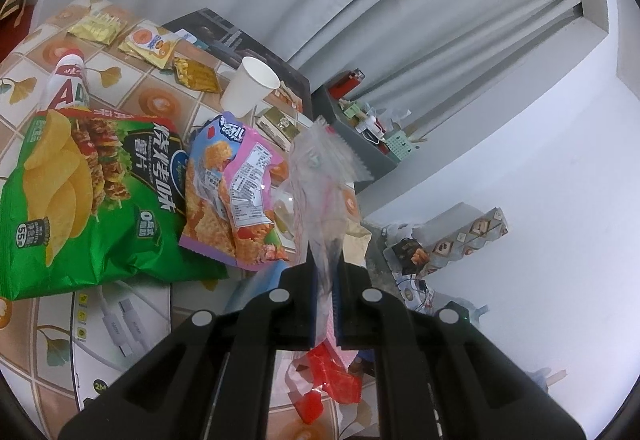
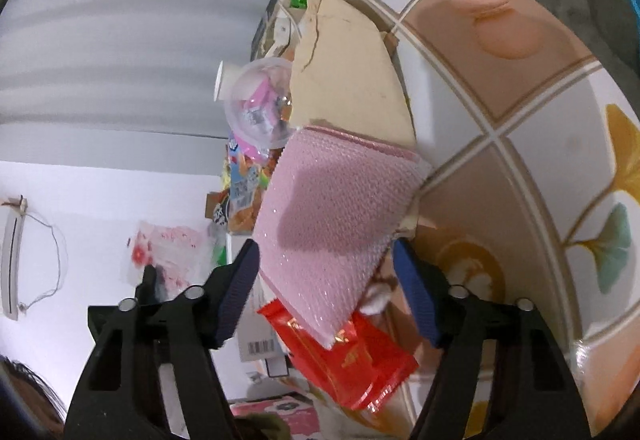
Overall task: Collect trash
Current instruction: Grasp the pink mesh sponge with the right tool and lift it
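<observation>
Both fingers [image 1: 310,282] pinch clear bag [image 1: 320,175].

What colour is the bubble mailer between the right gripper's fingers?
Pink bubble mailer, clearest in the right wrist view.

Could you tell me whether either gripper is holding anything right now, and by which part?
The left gripper is shut on the clear plastic bag, pinching its lower end. The right gripper is open around the pink bubble mailer, not gripping it.

Green chip bag [image 1: 80,199], pink bubble mailer [image 2: 332,215], red packet [image 2: 352,360], ginkgo-leaf checked tablecloth [image 2: 560,167].
</observation>
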`<action>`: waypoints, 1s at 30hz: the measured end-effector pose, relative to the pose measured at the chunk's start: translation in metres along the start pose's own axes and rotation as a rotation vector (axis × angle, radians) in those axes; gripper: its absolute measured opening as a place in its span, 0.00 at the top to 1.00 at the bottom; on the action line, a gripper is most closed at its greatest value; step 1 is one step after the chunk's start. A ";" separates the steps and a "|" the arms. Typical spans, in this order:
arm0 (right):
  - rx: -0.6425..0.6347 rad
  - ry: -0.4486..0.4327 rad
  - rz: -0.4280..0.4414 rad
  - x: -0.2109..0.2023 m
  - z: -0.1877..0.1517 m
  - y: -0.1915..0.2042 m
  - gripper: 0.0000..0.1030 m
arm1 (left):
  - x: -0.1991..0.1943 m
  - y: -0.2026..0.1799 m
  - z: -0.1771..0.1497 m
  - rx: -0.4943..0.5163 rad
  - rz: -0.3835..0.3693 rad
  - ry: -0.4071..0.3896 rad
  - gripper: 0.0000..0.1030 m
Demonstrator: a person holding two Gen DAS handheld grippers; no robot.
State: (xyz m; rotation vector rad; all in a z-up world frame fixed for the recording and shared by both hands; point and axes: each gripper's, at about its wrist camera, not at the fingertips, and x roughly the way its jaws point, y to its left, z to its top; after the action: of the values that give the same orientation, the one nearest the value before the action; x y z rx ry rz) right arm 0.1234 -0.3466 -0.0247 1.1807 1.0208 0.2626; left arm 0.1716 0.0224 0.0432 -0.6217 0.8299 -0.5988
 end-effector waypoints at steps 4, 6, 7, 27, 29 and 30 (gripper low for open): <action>0.024 0.003 0.008 0.003 -0.002 -0.007 0.56 | 0.000 0.001 0.000 -0.001 0.001 0.001 0.95; 0.035 0.003 0.020 0.002 -0.002 -0.010 0.58 | 0.000 0.001 0.000 -0.001 0.003 0.000 0.95; 0.038 0.002 0.026 0.000 -0.003 -0.014 0.61 | -0.001 0.001 0.000 -0.001 0.002 0.000 0.95; 0.060 -0.031 0.318 -0.030 0.000 -0.005 0.71 | -0.031 -0.028 -0.002 0.060 0.028 -0.049 0.95; 0.055 -0.046 0.355 -0.036 0.002 -0.003 0.71 | -0.033 -0.036 -0.002 0.074 0.025 -0.049 0.95; 0.053 -0.054 0.372 -0.042 0.003 -0.002 0.71 | -0.034 -0.041 -0.003 0.084 0.023 -0.048 0.95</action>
State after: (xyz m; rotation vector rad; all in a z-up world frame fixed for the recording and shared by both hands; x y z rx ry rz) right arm 0.1017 -0.3767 -0.0050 1.4162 0.7600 0.4955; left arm 0.1411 0.0182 0.0871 -0.5476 0.7622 -0.5923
